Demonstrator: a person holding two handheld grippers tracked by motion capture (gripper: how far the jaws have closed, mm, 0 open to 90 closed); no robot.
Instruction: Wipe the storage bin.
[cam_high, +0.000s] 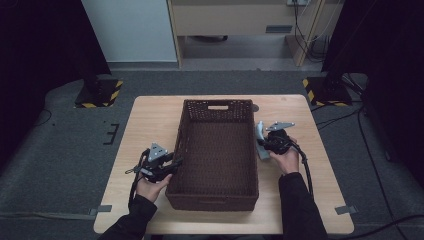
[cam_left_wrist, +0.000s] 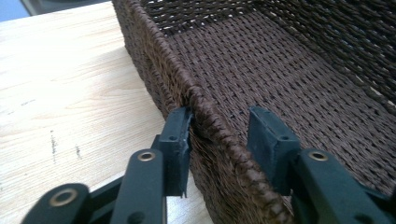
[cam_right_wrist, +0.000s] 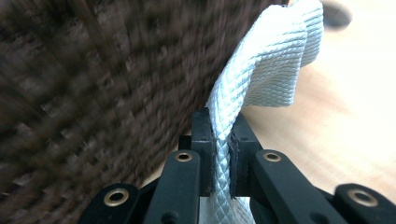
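A dark brown wicker basket (cam_high: 218, 102) stands in the middle of the wooden table (cam_high: 150, 120), with nothing lying in it. My left gripper (cam_high: 175, 163) sits at its left wall. In the left gripper view the jaws straddle the basket's rim (cam_left_wrist: 212, 123): the outer pad (cam_left_wrist: 180, 135) touches the wall and the inner pad (cam_left_wrist: 266, 137) stands clear of it, so my left gripper (cam_left_wrist: 219, 128) is open. My right gripper (cam_high: 262, 143) is just outside the right wall, shut on a whitish woven cloth (cam_high: 260, 134). The cloth (cam_right_wrist: 275, 56) rises from the pinched pads of my right gripper (cam_right_wrist: 222, 128) beside the blurred basket wall (cam_right_wrist: 93, 84).
A small dark round mark (cam_high: 255, 107) lies on the table by the basket's far right corner. Bare wood runs along both sides of the basket (cam_left_wrist: 70, 93). Two stand bases with yellow and black stripes (cam_high: 100, 92) (cam_high: 325, 90) sit on the grey floor beyond the table.
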